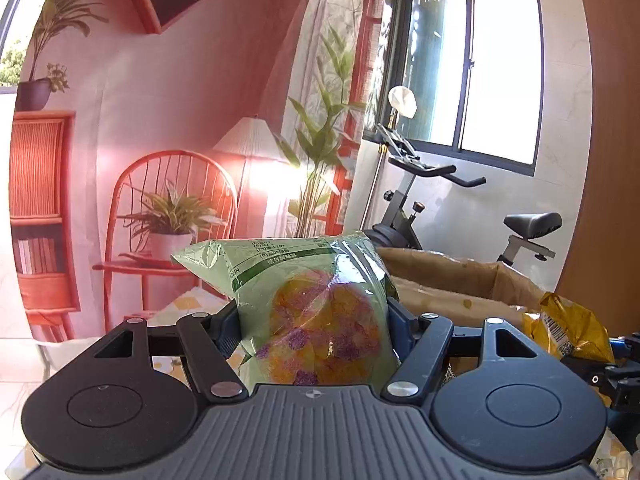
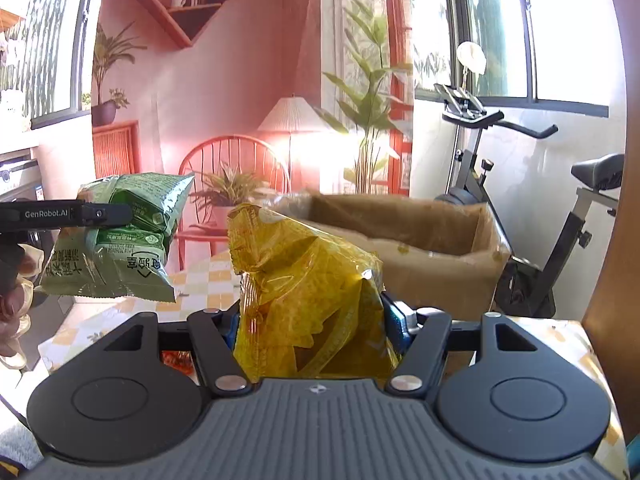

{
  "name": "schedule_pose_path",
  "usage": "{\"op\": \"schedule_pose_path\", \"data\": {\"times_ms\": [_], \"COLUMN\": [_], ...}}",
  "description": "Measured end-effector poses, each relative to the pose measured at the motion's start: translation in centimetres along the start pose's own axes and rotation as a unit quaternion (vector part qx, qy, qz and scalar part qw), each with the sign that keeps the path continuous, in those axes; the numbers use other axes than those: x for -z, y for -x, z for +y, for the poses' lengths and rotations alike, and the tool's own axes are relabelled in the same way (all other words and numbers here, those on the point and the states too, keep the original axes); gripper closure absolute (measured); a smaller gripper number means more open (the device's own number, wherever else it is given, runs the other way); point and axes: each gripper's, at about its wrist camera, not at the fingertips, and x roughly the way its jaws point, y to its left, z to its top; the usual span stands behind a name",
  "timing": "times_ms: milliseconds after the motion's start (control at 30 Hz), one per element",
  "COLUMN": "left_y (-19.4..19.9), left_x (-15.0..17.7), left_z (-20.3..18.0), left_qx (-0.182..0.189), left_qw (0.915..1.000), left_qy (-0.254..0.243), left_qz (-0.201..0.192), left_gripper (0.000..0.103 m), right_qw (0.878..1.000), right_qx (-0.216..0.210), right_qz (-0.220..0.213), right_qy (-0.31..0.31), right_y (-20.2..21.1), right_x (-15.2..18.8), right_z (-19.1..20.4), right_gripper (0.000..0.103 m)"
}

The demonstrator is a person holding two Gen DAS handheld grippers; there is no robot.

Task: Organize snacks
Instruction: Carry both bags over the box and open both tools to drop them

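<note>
My left gripper [image 1: 314, 320] is shut on a green snack bag [image 1: 304, 304] with orange and purple pieces showing through its window, held up in the air. It also shows in the right wrist view [image 2: 116, 240] at the left, clamped by the left gripper's fingers [image 2: 108, 214]. My right gripper [image 2: 312, 320] is shut on a crumpled yellow snack bag [image 2: 304, 304], also lifted. That yellow bag [image 1: 568, 328] shows at the right edge of the left wrist view. An open cardboard box [image 2: 420, 248] stands just behind both bags.
The table has a yellow and white checked cloth [image 2: 208, 280]. A red-orange packet [image 2: 178, 360] lies low under the right gripper. An exercise bike [image 2: 560, 208] stands behind the box to the right. A wooden panel [image 2: 624, 240] borders the right side.
</note>
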Motion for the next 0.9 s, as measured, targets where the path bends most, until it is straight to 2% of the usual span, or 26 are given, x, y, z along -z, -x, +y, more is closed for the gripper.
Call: {"op": "schedule_pose_path", "data": {"times_ms": [167, 300, 367, 600, 767, 900], "left_y": [-2.3, -5.8, -7.8, -15.0, -19.2, -21.7], "left_x": [-4.2, -6.8, -7.8, -8.8, -8.4, -7.5], "left_z": [-2.6, -5.8, -7.5, -12.2, -14.6, -15.2], "left_qx": [0.01, 0.017, 0.021, 0.003, -0.022, -0.011], "left_qw": [0.9988, 0.9965, 0.9945, 0.9885, 0.9799, 0.9777], "left_qy": [-0.028, -0.067, -0.092, -0.149, -0.198, -0.208], "left_qz": [-0.038, -0.048, -0.045, -0.023, -0.011, 0.025], "left_gripper": [0.03, 0.03, 0.03, 0.03, 0.029, 0.028], "right_qw": [0.999, 0.999, 0.999, 0.998, 0.995, 0.991], "right_qx": [0.002, 0.019, 0.02, 0.029, 0.039, 0.042], "right_qz": [-0.042, -0.035, -0.028, -0.018, -0.001, 0.012], "right_qy": [0.002, 0.027, 0.016, -0.046, -0.093, -0.124], "right_y": [-1.7, -5.4, -7.4, -12.1, -14.0, -15.1], "right_x": [-5.4, -8.1, -8.7, -8.7, -7.7, -6.4], "right_z": [-2.0, -3.8, -5.0, -9.3, -11.4, -12.6], "right_gripper": [0.037, 0.037, 0.037, 0.037, 0.037, 0.036]}}
